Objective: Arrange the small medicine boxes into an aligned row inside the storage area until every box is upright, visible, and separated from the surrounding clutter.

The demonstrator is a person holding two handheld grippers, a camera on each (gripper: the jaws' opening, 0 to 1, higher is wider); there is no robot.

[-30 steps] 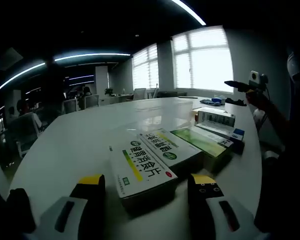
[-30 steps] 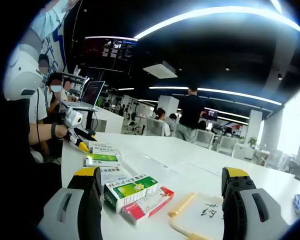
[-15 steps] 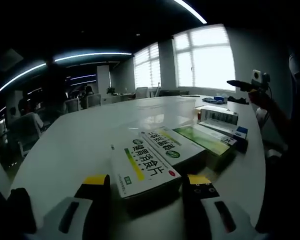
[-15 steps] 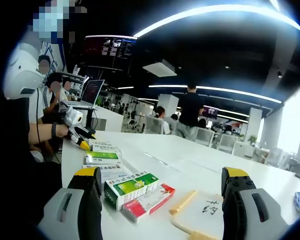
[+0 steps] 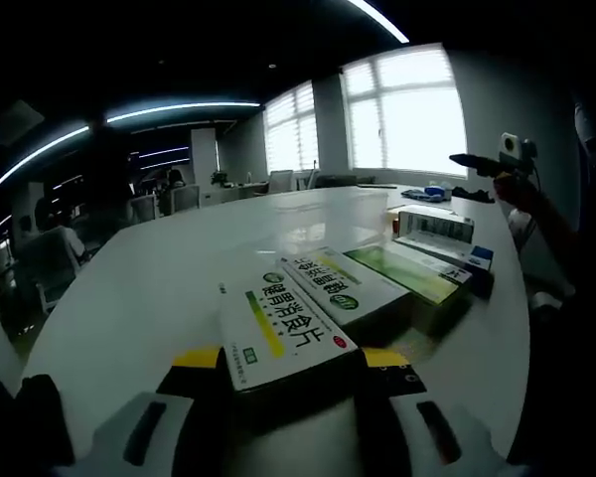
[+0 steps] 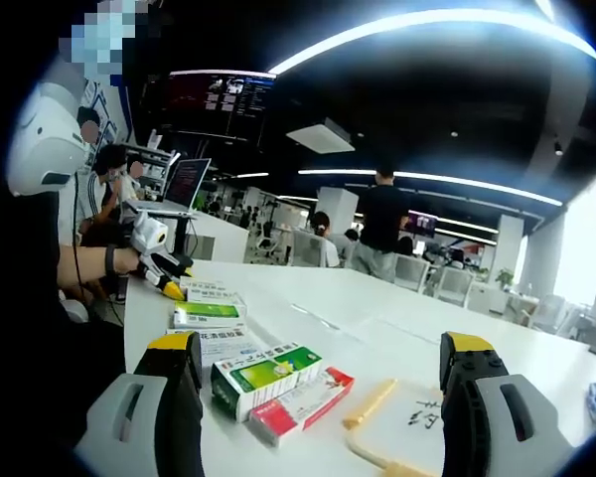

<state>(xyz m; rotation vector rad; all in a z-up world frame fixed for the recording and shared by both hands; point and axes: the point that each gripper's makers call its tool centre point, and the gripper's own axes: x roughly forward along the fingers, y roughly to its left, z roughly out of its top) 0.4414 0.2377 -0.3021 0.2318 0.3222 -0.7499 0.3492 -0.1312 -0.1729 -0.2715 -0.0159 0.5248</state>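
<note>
White-and-yellow medicine box (image 5: 283,330): flat on the bench (image 5: 159,278), gripped between left gripper (image 5: 290,360) jaws, long axis running straight ahead; right gripper (image 6: 323,358) agape, green box (image 6: 266,376) just ahead-left.

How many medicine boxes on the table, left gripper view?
5, maybe more hidden: white box between the left gripper fingers, green-logo box beside it, green box, blue-ended box, and farthest box.

White glossy desk (image 5: 159,278) open left of the flat medicine boxes (image 5: 353,288); right side blocked, boxes packed edge to edge. Right gripper view: green-white carton (image 6: 266,376) and red-white carton (image 6: 300,404) block left; bare desk between claw tips.
</note>
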